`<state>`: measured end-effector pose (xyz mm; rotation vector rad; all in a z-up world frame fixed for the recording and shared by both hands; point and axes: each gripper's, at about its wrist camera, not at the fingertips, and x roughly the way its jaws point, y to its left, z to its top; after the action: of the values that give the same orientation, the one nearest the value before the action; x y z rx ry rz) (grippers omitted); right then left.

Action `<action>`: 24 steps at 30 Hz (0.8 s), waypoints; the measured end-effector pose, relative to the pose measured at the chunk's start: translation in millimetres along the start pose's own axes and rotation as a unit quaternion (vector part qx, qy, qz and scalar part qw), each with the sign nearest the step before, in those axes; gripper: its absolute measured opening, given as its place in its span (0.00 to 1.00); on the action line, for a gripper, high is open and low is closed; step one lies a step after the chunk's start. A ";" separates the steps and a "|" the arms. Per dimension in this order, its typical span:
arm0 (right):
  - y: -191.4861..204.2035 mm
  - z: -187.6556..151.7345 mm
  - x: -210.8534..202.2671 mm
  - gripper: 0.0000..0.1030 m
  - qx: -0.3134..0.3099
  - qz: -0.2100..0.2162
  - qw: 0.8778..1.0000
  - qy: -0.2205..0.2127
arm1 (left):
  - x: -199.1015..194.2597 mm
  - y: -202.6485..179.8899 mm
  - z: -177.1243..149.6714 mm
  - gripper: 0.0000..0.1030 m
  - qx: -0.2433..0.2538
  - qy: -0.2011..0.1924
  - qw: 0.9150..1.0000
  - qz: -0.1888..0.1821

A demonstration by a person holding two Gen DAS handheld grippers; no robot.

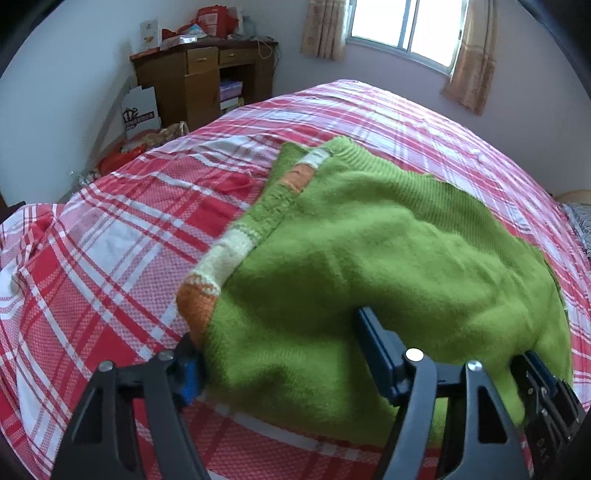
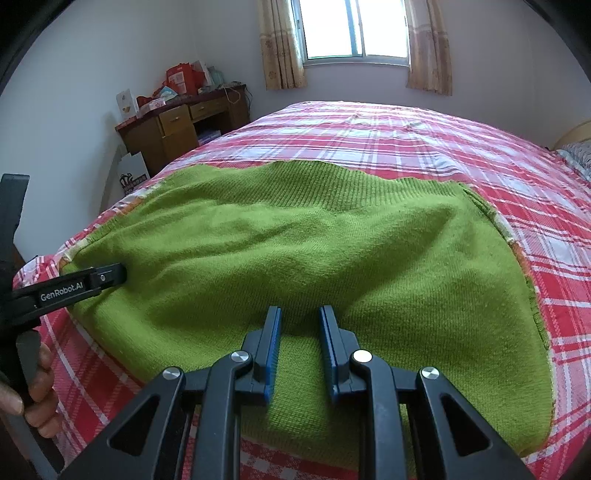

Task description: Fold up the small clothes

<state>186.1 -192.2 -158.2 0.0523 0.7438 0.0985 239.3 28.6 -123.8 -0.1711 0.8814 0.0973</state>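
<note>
A green knit sweater with an orange and cream striped sleeve lies spread on the red plaid bed. It also shows in the left wrist view. My left gripper is open wide, with the sweater's near left edge lying between its fingers; it shows from the side in the right wrist view. My right gripper is open with a narrow gap, its fingertips resting over the sweater's near middle edge. Its tips show at the lower right of the left wrist view.
The red and white plaid bedspread covers the whole bed. A brown wooden desk with clutter stands at the far left wall. A curtained window is behind the bed. Bags and boxes sit on the floor beside the desk.
</note>
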 end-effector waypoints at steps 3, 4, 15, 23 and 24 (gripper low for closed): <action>3.3 0.2 -0.2 0.21 -0.006 -0.008 1.000 0.001 | -0.1 1.2 0.7 0.71 -0.001 0.004 1.000 0.001; 4.5 0.7 0.1 0.21 -0.010 -0.013 1.000 0.002 | -0.8 1.4 0.1 0.71 0.002 0.006 1.000 0.003; 59.9 -3.3 -7.4 0.21 0.005 0.086 0.996 0.026 | -2.6 4.3 -2.1 0.71 0.016 0.007 1.000 0.009; 57.5 -12.9 1.8 0.22 0.016 0.099 0.995 0.018 | -6.8 14.5 -6.0 0.84 -0.011 0.017 1.000 -0.021; 57.6 -13.4 2.1 0.22 0.016 0.099 0.995 0.018 | -10.2 18.5 -9.0 0.87 -0.025 0.017 0.999 -0.037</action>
<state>174.5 -134.5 -164.7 0.1550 0.7742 0.2775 223.2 44.9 -123.5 -0.2533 0.9063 0.0479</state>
